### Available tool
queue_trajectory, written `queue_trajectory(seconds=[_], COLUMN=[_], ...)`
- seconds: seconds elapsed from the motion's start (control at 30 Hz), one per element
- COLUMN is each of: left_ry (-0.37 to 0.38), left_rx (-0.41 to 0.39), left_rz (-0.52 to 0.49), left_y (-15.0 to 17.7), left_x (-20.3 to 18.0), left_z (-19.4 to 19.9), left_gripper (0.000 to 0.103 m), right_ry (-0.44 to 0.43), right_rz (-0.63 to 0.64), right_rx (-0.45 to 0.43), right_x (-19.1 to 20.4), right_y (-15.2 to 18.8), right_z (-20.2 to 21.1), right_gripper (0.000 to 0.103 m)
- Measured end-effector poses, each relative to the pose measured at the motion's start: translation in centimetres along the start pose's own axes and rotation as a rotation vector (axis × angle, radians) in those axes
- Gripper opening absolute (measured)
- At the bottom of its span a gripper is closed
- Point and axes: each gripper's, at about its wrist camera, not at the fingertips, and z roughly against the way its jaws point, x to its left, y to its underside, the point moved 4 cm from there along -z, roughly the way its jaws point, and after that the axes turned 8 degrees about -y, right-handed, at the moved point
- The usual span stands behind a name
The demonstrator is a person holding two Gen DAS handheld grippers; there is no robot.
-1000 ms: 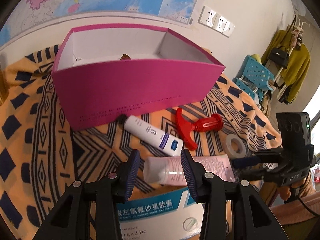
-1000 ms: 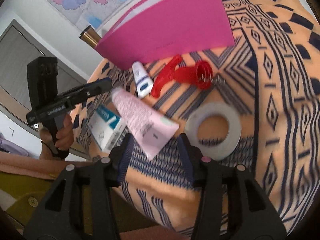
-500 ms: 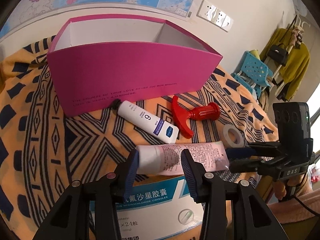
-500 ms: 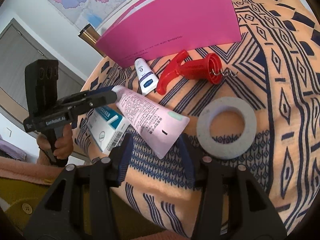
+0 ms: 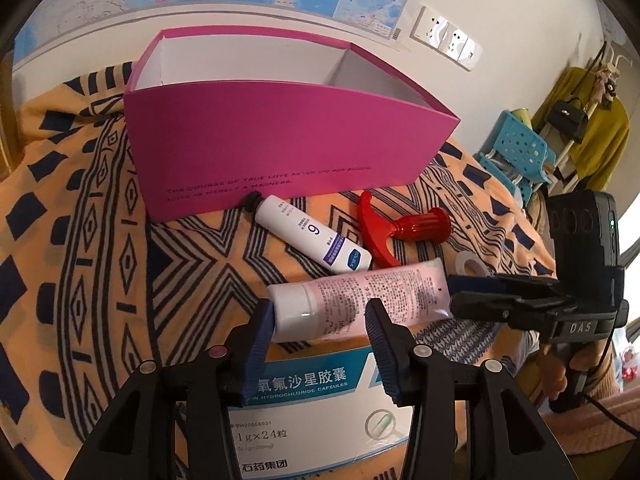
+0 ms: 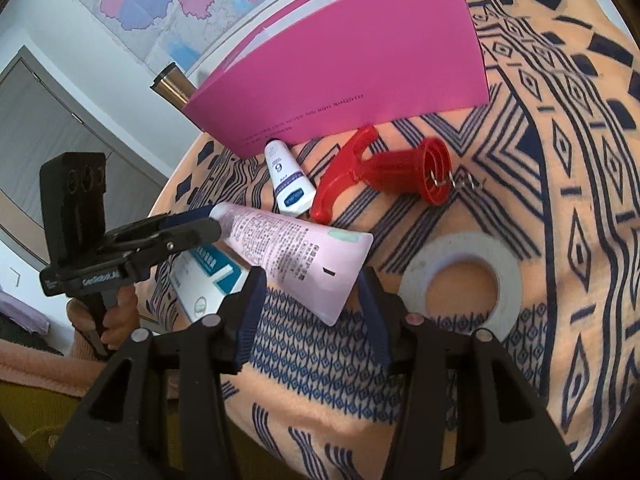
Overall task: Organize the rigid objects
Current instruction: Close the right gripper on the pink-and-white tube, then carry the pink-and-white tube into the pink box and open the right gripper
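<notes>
A pink tube (image 5: 360,300) lies across a white and blue medicine box (image 5: 312,408) on the patterned cloth. My left gripper (image 5: 320,324) is open, its jaws standing either side of the tube's white cap end. My right gripper (image 6: 310,300) is open around the tube's flat crimped end (image 6: 320,264). Each gripper shows in the other's view: the right one (image 5: 460,296), the left one (image 6: 208,224). An open magenta box (image 5: 288,120) stands behind. A white tube (image 5: 312,240), a red corkscrew (image 5: 400,228) and a tape roll (image 6: 460,284) lie near.
The orange and navy cloth (image 5: 80,240) covers the table, whose edge falls away near me. A metal flask (image 6: 172,84) stands behind the magenta box. A blue chair (image 5: 516,152) and hanging clothes are off to the right.
Both grippers have moved in around the pink tube's ends. The left view has dropped lower, so the magenta box's inside is less visible. The tube has turned a little.
</notes>
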Motion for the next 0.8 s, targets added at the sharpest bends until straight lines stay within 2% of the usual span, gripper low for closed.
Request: queue_trajectory(seconds=[0.2, 0.53, 0.8], left_ry=[-0.007, -0.031, -0.009], left_rx=[-0.001, 0.006, -0.023], left_rz=[0.017, -0.019, -0.004], left_y=[0.2, 0.5, -0.3], left_x=[0.5, 0.2, -0.2], left_z=[0.2, 0.8, 1.7], left_gripper=[0.047, 0.046, 0.046], right_ry=[-0.014, -0.014, 0.008], right_rz=[0.004, 0.013, 0.053], right_rx=[-0.001, 0.011, -0.001], right_x=[-0.1, -0.2, 0.8], right_y=[-0.5, -0.7, -1.3], right_z=[-0.4, -0.9, 0.1], right_gripper=[0.052, 0.052, 0.052])
